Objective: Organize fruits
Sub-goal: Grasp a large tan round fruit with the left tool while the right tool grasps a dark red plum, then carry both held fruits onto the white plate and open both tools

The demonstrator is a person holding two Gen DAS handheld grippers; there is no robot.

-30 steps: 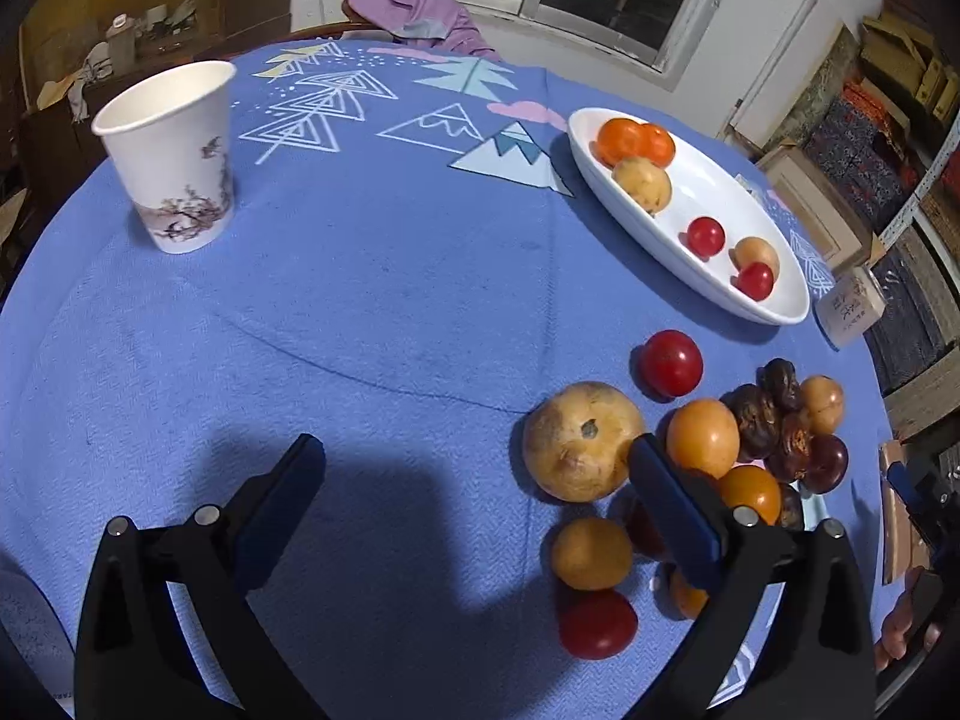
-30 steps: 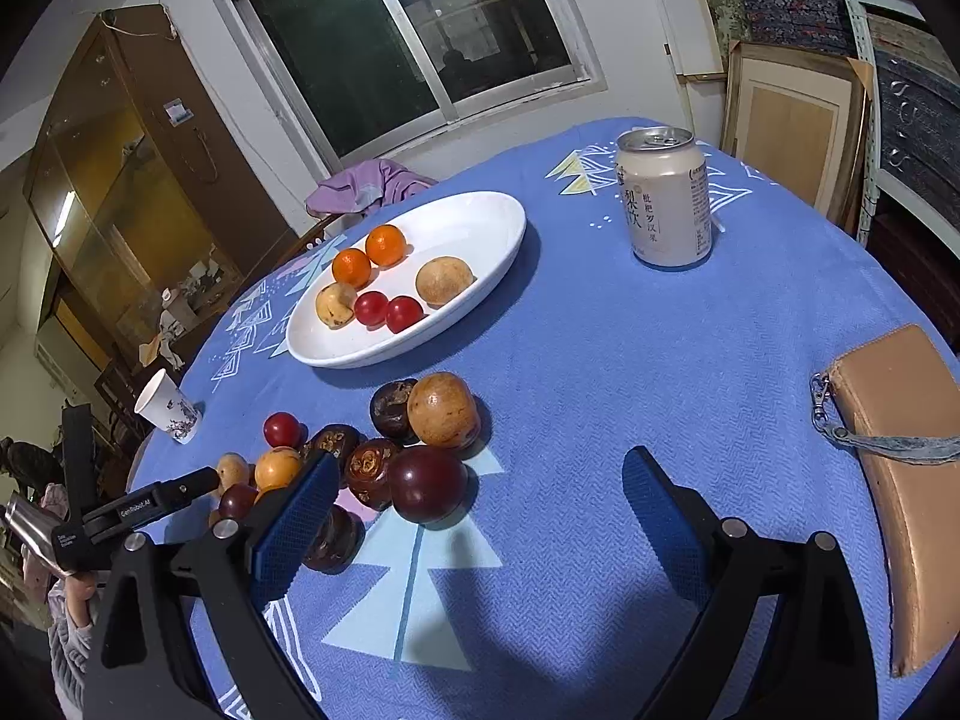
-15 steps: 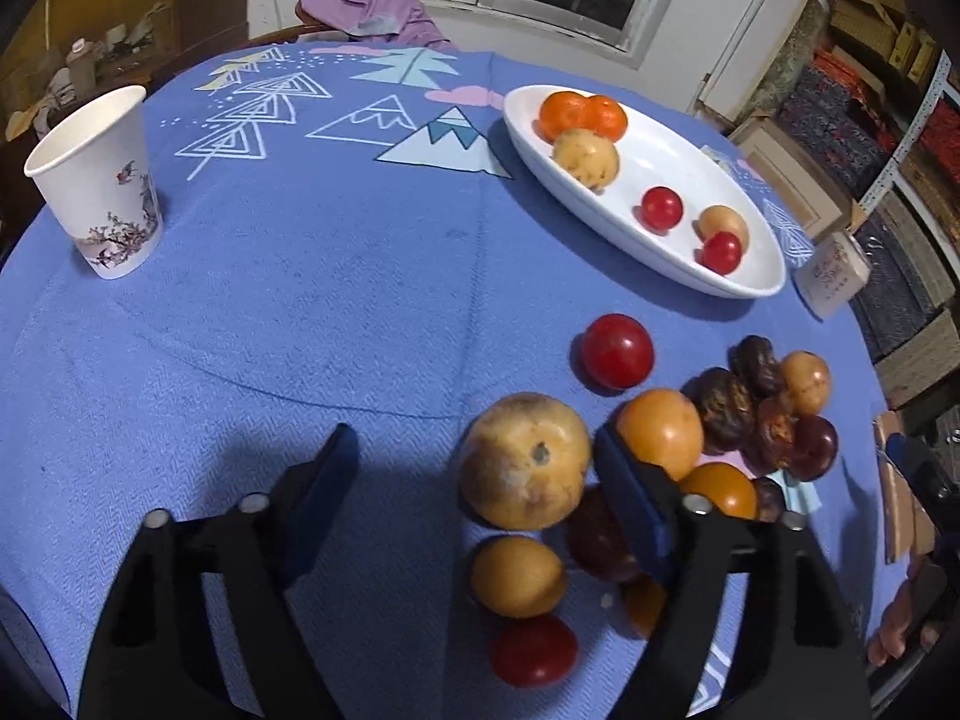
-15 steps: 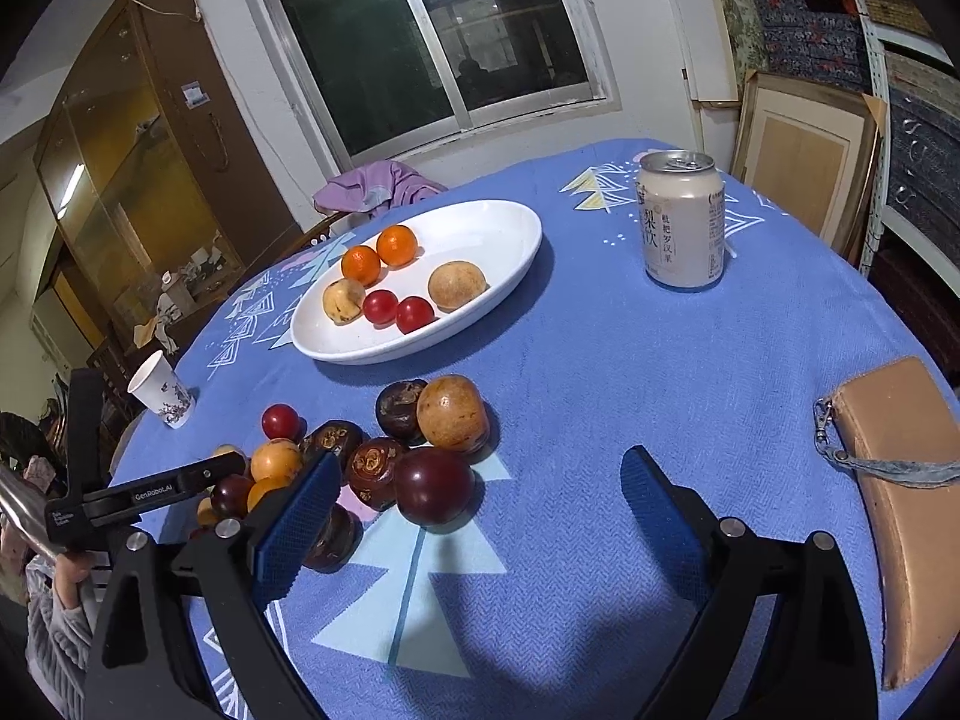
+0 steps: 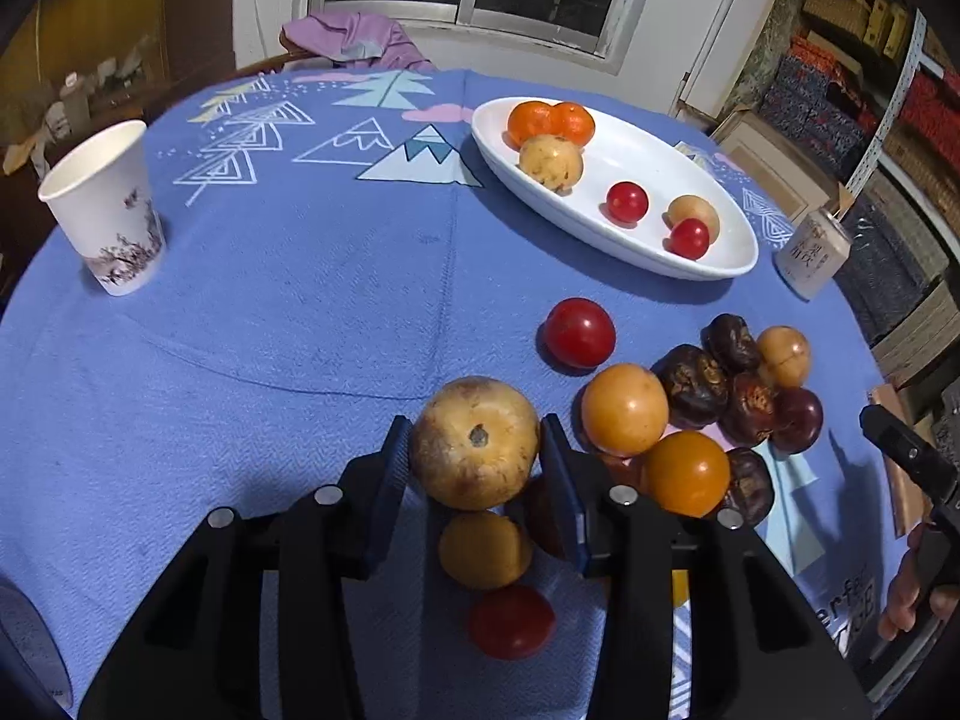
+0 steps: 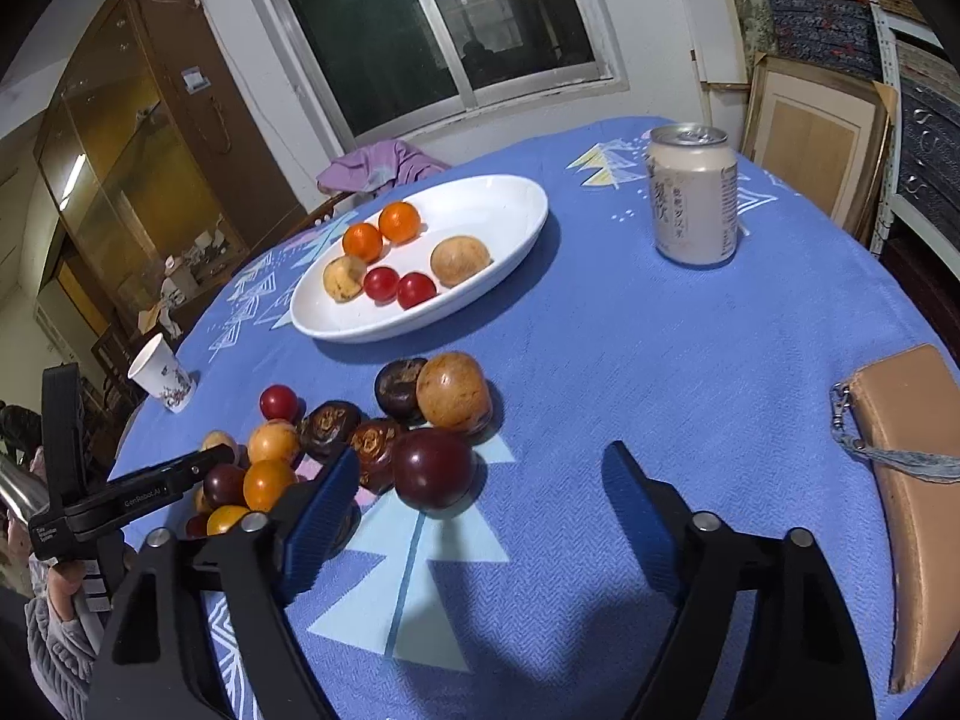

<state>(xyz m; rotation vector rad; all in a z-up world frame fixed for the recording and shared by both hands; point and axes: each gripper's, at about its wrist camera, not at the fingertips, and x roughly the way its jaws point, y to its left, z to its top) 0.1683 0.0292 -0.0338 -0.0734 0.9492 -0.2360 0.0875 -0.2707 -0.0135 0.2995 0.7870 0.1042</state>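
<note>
A large tan, speckled round fruit sits stem-scar up at the edge of a loose fruit pile of orange, red and dark wrinkled pieces. Six more lie in the white oval dish.

Broad bare stretch of tabletop between paper cup at far left and white dish. Fruit pile crowds the near right, touching fruit-to-fruit, no gap to slip through. Red tomato sits apart between pile and dish. Right-wrist view: open cloth between pile, can and tan pouch at the edge.
</note>
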